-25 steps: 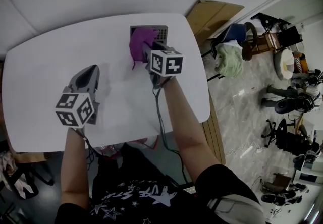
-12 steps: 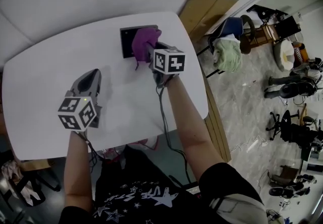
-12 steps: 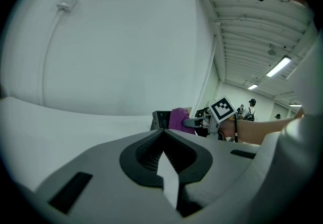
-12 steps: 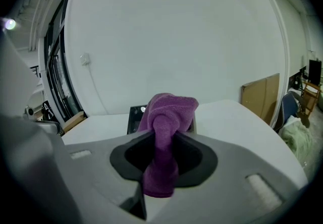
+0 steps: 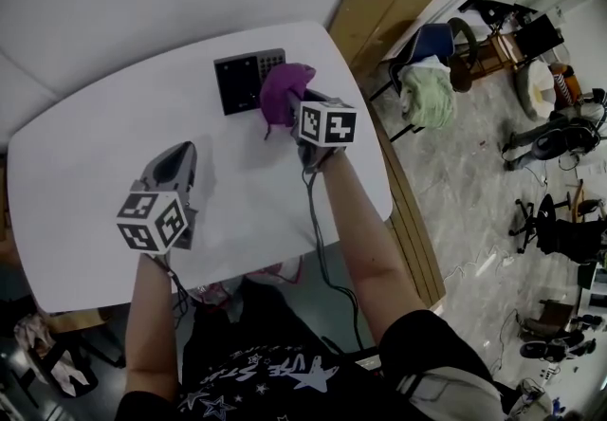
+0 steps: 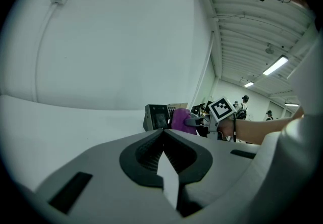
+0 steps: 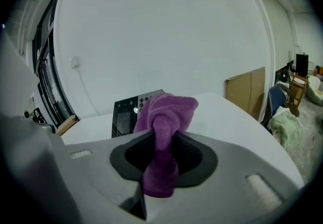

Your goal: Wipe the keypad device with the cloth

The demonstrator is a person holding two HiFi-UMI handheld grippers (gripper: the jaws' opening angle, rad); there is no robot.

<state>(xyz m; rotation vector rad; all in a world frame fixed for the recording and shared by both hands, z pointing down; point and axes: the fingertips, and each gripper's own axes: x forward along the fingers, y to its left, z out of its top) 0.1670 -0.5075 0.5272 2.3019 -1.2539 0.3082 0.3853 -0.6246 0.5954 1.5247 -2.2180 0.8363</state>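
A dark keypad device with a screen and small buttons stands near the far edge of the white table. My right gripper is shut on a purple cloth, which bunches just right of the device, at its right edge. In the right gripper view the cloth hangs between the jaws, with the keypad device behind it to the left. My left gripper rests shut and holds nothing, well to the near left of the device. The left gripper view has the keypad device and purple cloth far ahead.
A brown board leans beside the table's right edge. A chair draped with pale green cloth stands further right, among office chairs and clutter on the floor. A white wall runs behind the table.
My right gripper has carried the purple cloth rightward off the keypad device, uncovering its face. The left gripper has stayed where it was.
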